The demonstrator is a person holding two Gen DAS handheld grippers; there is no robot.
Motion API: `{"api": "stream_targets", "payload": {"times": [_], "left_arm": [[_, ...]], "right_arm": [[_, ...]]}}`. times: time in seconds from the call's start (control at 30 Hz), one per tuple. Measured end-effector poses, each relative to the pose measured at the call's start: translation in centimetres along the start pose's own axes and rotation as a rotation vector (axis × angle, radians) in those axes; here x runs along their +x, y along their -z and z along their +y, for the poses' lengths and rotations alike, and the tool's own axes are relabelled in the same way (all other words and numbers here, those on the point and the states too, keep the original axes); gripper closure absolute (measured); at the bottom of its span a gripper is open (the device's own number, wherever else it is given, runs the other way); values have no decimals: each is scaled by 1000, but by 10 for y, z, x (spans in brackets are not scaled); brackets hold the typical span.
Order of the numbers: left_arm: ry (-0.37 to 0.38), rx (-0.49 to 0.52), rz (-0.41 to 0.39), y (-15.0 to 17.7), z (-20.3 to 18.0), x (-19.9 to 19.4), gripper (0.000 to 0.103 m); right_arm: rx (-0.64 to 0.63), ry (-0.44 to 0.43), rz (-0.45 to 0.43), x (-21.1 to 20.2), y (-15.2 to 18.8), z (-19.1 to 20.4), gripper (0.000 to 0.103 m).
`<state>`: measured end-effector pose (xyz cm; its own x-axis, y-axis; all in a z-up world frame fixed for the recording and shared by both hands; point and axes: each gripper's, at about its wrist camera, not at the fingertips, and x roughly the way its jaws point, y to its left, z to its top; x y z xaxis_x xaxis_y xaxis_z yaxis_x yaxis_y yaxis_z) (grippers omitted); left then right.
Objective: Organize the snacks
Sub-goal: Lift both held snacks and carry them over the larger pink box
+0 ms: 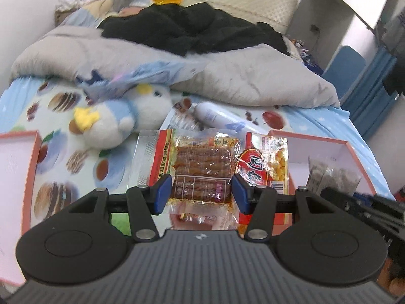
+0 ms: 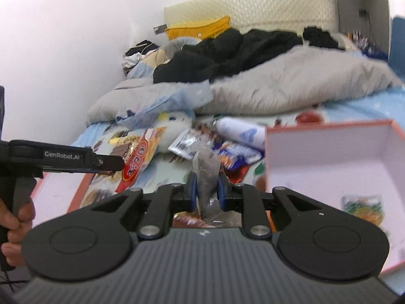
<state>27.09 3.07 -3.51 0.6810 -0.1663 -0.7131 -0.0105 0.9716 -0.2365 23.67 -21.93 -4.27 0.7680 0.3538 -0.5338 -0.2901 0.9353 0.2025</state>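
A bed with a blue patterned sheet (image 1: 316,124) fills the room, its far half heaped with a grey quilt (image 1: 253,81) and black clothes (image 1: 192,30); on the near half lie two shallow pink-rimmed cardboard boxes, one at the left (image 1: 15,172) and one at the right (image 2: 341,157), the right one holding a small green-printed packet (image 2: 362,206).

Both hands look mid-carry, each with a snack lifted clear of the sheet; the left gripper (image 1: 201,190) has its blue pads clamped on the sides of a clear-wrapped slab of brown dried tofu (image 1: 202,167), which sits over a red and yellow corn-snack bag (image 1: 263,162); the right gripper (image 2: 206,193) is pinched nearly closed on a grey crinkled sachet (image 2: 205,174) that stands upright between its pads.

The next move, I judge, calls for carrying each packet over a box and releasing above bare floor, the right box being nearest the sachet.

Loose wrappers (image 2: 227,152), a white spray bottle (image 2: 240,129) and a blue and white plush bird (image 1: 121,116) lie between the boxes; they crowd the sheet, though nothing blocks the box mouths.
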Motion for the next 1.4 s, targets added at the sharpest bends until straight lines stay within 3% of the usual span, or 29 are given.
{"api": "stream_targets", "payload": {"times": [0.3,0.67,0.83,1.07,1.27,1.4], "left_arm": [[51,51,-54,-42,-43,-8,45],[179,146,-100,-83,-139,0,45],[229,169,-41,-81,-185,29,45],[267,211,116,-62,-245,86,45],[242,320,202,-37,-284,126,45],[212,336,258,-24,-290,152,45]], "right_arm": [[-2,60,-90,-24,-41,-31,83],[33,197,-136,-48,-79,-97,83],[78,259,-87,-53,-78,-141,83],[136,336,35,-39,-46,-197,83],[197,335,138,-21,-10,-230,83],[210,338,183,-12,7,-237,83]]}}
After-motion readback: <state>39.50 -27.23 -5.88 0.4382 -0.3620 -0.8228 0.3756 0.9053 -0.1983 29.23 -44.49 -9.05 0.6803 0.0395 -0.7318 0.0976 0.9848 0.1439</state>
